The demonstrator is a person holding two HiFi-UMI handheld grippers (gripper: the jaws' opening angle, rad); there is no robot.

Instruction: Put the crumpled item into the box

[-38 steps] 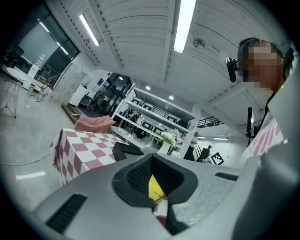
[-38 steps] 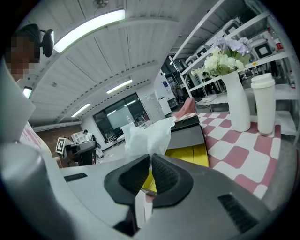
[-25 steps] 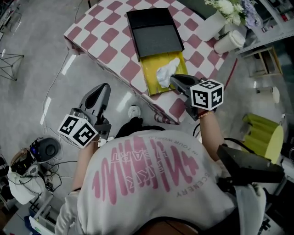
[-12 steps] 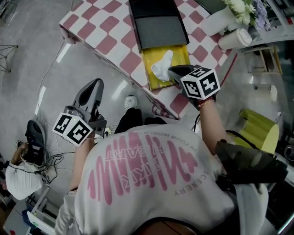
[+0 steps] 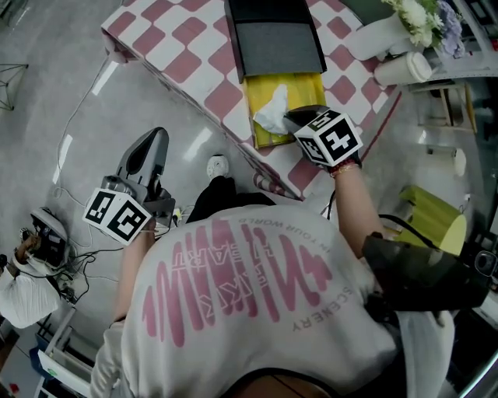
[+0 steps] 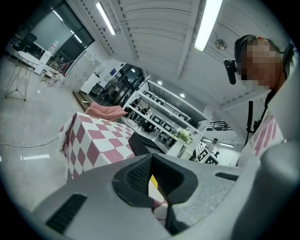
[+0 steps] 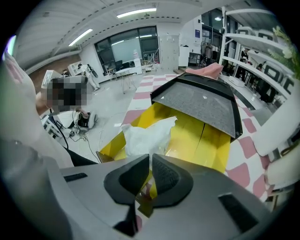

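A grey, glossy workshop floor (image 5: 47, 93) is filling the left of the head view, and a table (image 5: 194, 70) under a pink-and-white checked cloth is reaching across the top, at twelve o'clock. On the table a yellow box (image 5: 305, 89) is lying open, with its dark grey lid (image 5: 276, 39) resting over the far half, toward twelve o'clock. A white crumpled paper (image 5: 272, 113) is sitting inside the near yellow half of the box, at its seven o'clock corner. The right gripper (image 5: 289, 116), with its marker cube just behind, is reaching in from the box's five o'clock side; its jaws are standing almost together and are pinching an edge of the crumpled paper, whose bulk is bunching up just beyond the tips. The left gripper (image 5: 154, 138) is hanging over the floor at about nine o'clock, well apart from the table, with its jaws closed tip to tip and nothing between them. A white lidded cup (image 5: 401, 68) and a vase of pale flowers (image 5: 416, 15) are standing at two o'clock from the box. The person's white shirt (image 5: 249, 295) with pink print is filling the bottom of the view.
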